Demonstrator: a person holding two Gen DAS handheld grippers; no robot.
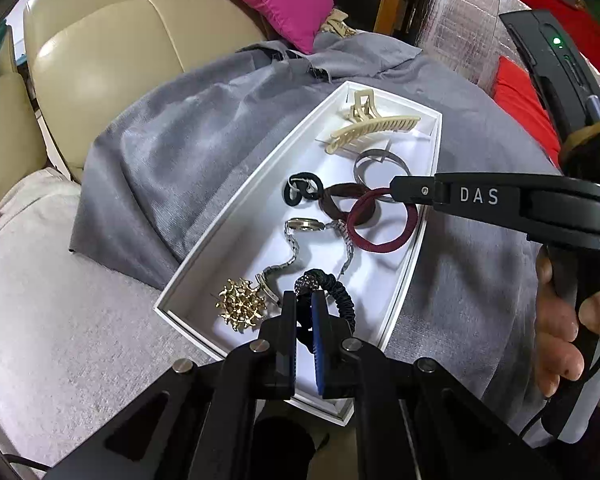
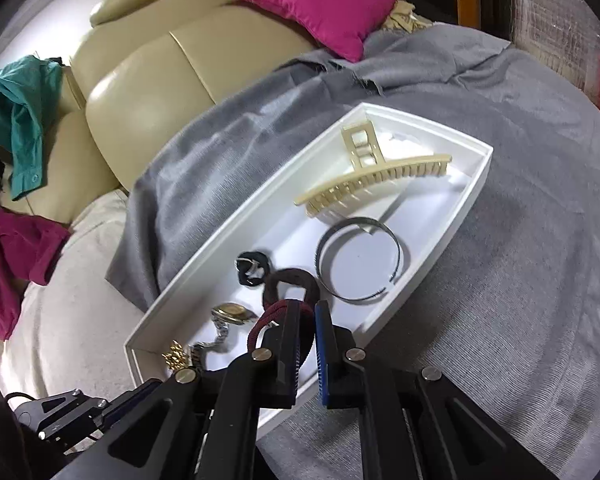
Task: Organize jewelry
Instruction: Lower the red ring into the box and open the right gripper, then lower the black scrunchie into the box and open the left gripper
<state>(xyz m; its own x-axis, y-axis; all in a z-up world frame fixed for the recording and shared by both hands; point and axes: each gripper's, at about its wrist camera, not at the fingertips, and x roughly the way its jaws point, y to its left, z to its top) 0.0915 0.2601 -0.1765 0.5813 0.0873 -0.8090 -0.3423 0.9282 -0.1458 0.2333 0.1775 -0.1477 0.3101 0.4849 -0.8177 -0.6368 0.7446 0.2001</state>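
Sitting on a grey cloth spread over a sofa, the long white rectangular tray [image 1: 204, 256] runs from the lower centre of the left wrist view toward the upper right, and every item lies along that long axis.

Left gripper [image 1: 305, 312]: fingers clenched on the black ruched fabric hair band with a beaded section [image 1: 332, 284], at the near end of the tray, lower centre of the frame. The band's loop extends to the right of the fingers and curls back beneath them. Just to the left lie a gold spiky brooch [image 1: 242, 308] and the silver metal-link wristwatch [image 1: 300, 227], whose bracelet touches the band.

Right gripper [image 2: 309, 320]: fingers clenched on the maroon elastic hair tie [image 2: 260, 324], pinching one side of the loop. In the left wrist view this gripper [image 1: 396, 192] enters from the right edge, with the maroon loop [image 1: 380, 224] hanging below and left of its tip, overlapping a brown hair tie [image 1: 336, 204].

Governing relation: both grips fall in the tray's near half, the left hand nearest the near end and the right hand at mid-length. The far half, upper right in both frames, holds the cream plastic claw clip [image 2: 364, 184] and the thin grey metal open bangle [image 2: 358, 260]. A small black elastic [image 1: 300, 190] lies against the left wall.

Judgement: any placement toward the far end favours the right hand, which is nearer. Lifting the black band risks dragging the watch bracelet.
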